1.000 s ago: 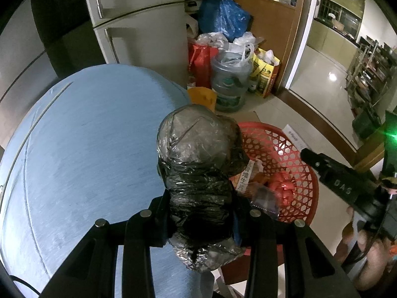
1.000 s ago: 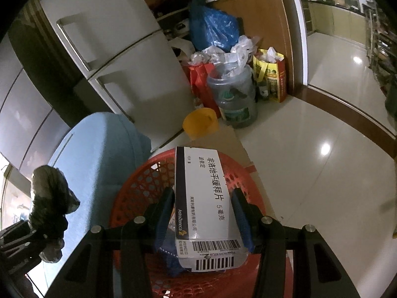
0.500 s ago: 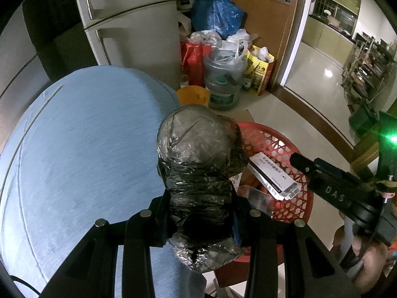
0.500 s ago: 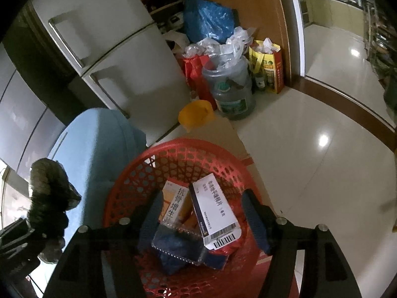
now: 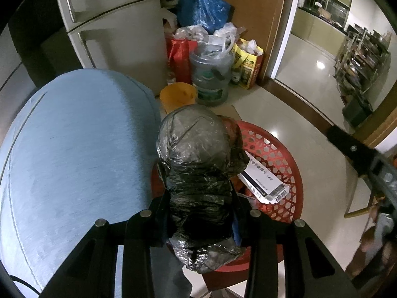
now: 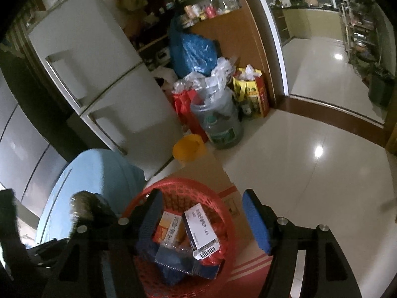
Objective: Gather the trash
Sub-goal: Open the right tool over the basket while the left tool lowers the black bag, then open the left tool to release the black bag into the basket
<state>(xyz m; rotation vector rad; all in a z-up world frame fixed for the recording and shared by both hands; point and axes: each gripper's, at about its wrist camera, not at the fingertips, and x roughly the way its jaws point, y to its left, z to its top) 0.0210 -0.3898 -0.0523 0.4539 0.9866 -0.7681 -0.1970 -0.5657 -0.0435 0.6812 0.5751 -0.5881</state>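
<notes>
My left gripper (image 5: 201,211) is shut on a crumpled dark plastic bag (image 5: 196,154), held over the near rim of the red mesh basket (image 5: 273,154). A white medicine box (image 5: 263,181) lies in the basket. In the right wrist view that white box (image 6: 201,228) rests beside an orange box (image 6: 168,228) and a blister pack inside the basket (image 6: 173,182). My right gripper (image 6: 202,206) hangs open above the basket with nothing between its blue pads (image 6: 255,221). The bag (image 6: 86,206) shows at lower left. The right gripper's body (image 5: 359,154) is at the right edge of the left wrist view.
A pale blue round table (image 5: 74,149) lies left of the basket. Behind stand a white fridge (image 5: 119,37), an orange bucket (image 5: 177,95), a big water jug (image 5: 211,79) stuffed with bags, and red and yellow bags. Glossy floor (image 6: 310,161) opens to the right.
The right gripper opened and let go of the white box, which dropped into the basket, then rose. The left gripper carried the bag a little toward the basket.
</notes>
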